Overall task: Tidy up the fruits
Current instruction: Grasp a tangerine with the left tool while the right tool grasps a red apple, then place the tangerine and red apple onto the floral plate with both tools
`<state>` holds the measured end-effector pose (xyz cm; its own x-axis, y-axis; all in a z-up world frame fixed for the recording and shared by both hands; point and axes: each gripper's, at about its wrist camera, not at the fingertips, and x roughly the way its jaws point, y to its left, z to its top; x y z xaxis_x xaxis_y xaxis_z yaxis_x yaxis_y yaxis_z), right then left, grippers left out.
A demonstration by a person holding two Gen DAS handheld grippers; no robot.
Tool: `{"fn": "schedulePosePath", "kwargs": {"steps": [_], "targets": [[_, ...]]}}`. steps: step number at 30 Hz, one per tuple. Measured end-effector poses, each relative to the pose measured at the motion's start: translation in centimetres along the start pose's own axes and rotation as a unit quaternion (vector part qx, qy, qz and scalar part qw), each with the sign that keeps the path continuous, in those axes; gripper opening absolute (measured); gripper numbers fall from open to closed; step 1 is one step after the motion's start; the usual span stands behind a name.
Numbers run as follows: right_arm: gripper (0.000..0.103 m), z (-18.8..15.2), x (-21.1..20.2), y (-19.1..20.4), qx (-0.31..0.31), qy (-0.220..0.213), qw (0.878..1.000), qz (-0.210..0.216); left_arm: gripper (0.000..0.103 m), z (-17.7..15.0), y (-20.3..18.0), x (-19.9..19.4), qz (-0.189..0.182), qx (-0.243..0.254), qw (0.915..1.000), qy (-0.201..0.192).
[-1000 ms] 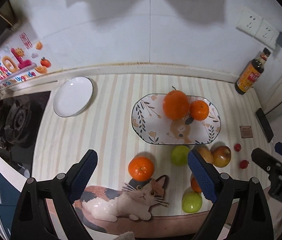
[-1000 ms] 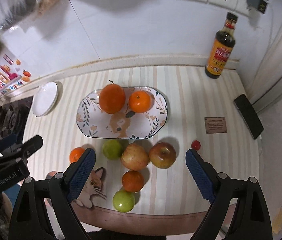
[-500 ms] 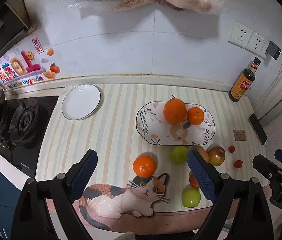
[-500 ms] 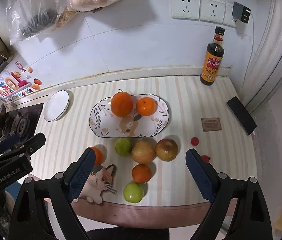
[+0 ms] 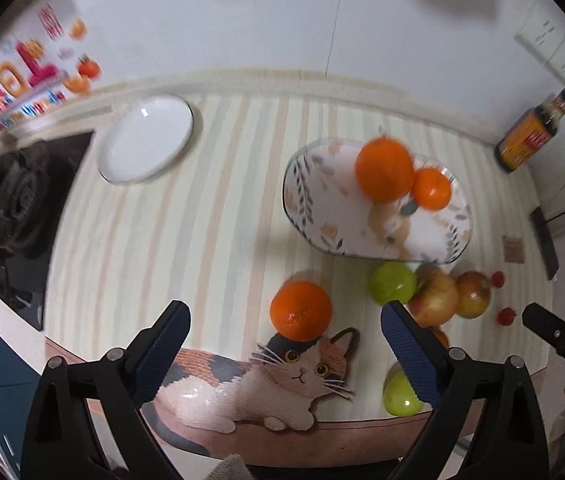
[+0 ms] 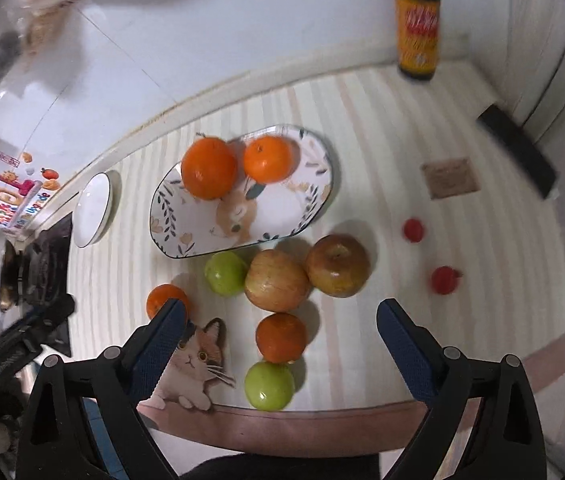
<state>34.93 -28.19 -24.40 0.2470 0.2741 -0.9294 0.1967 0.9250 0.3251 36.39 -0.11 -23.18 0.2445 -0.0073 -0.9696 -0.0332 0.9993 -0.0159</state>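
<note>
A patterned oval plate (image 5: 434, 240) (image 6: 302, 208) holds a large orange (image 5: 384, 170) (image 6: 209, 168) and a smaller orange (image 5: 431, 189) (image 6: 267, 159). Loose on the striped mat lie an orange (image 5: 301, 311) (image 6: 162, 298), two apples (image 6: 276, 280) (image 6: 338, 265), a green fruit (image 5: 392, 282) (image 6: 225, 273), another orange (image 6: 281, 337) and a second green fruit (image 6: 269, 385). My left gripper (image 5: 284, 330) is open above the near orange. My right gripper (image 6: 278, 330) is open above the fruit cluster.
A white round plate (image 5: 146, 138) sits at the back left beside a black stove (image 5: 6, 204). A sauce bottle (image 6: 417, 20) stands by the wall. Two small red tomatoes (image 6: 413, 230) (image 6: 444, 279), a brown card (image 6: 449, 178) and a black phone (image 6: 516, 150) lie to the right.
Both grippers have dropped closer to the counter and the fruit looms larger. Both stay open and empty. No fruit has moved.
</note>
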Motion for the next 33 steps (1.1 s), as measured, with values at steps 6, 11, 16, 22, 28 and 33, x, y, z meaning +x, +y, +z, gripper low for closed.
{"fn": "schedulePosePath", "kwargs": {"steps": [6, 11, 16, 22, 28, 33], "targets": [[0.088, 0.8, 6.1, 1.1, -0.040, 0.050, 0.998, -0.004, 0.098, 0.2, -0.4, 6.8, 0.027, 0.009, 0.9970, 0.072], [0.073, 0.8, 10.4, 1.9, -0.060, 0.092, 0.993, -0.038, 0.098, -0.2, -0.6, 10.9, 0.033, 0.014, 0.9925, 0.117], [0.074, 0.8, 12.7, 3.1, -0.086, 0.104, 0.990, -0.049, 0.098, -0.7, -1.1, 13.2, 0.019, 0.009, 0.9896, 0.143], [0.069, 0.6, 13.9, 4.1, -0.140, 0.080, 0.982, -0.100, 0.068, -1.0, -2.0, 14.1, 0.003, 0.014, 0.9912, 0.131], [0.068, -0.4, 13.2, 3.5, -0.145, 0.089, 0.982, -0.085, 0.064, -2.5, -3.1, 13.6, 0.005, 0.020, 0.9929, 0.117], [0.068, -1.0, 13.0, 1.9, -0.112, 0.110, 0.987, -0.041, 0.064, -4.5, -3.9, 13.3, -0.003, 0.022, 0.9927, 0.119]]}}
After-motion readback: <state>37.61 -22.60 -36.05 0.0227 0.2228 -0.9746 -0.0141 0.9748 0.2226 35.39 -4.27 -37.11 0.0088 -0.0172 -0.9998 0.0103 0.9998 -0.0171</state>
